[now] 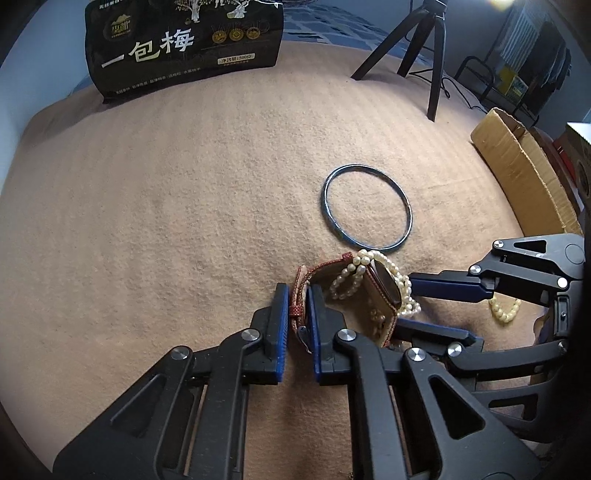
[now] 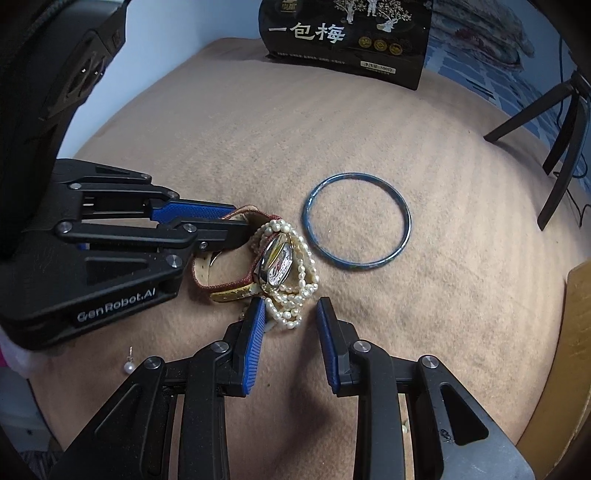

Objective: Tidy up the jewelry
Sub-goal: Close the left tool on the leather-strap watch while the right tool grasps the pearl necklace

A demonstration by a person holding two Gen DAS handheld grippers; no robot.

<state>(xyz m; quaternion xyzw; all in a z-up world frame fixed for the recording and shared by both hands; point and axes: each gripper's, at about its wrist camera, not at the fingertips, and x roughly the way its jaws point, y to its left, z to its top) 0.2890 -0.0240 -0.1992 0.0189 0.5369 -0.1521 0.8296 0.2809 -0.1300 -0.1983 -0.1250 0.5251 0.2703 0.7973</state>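
The left claw is clamped on the watch strap; the narrowly open right claw must pinch only the pearl strand.

Pearl-tangled watch beside blue bangle

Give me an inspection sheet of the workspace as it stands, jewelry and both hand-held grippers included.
Surface: tan fuzzy blanket, wrinkled near the jewelry.
Job's things: red-strapped wristwatch tangled with a white pearl strand; thin blue bangle lying flat and apart; small pearl earring alone near the edge.
Clutter: black snack bag with gold print; brown cardboard box at the side.
Grippers: left hand-held gripper shut on the watch strap; right hand-held gripper open, pearls between its fingers.
Cables: dark cords behind the tripod.
Surroundings: black tripod; pale blue wall.
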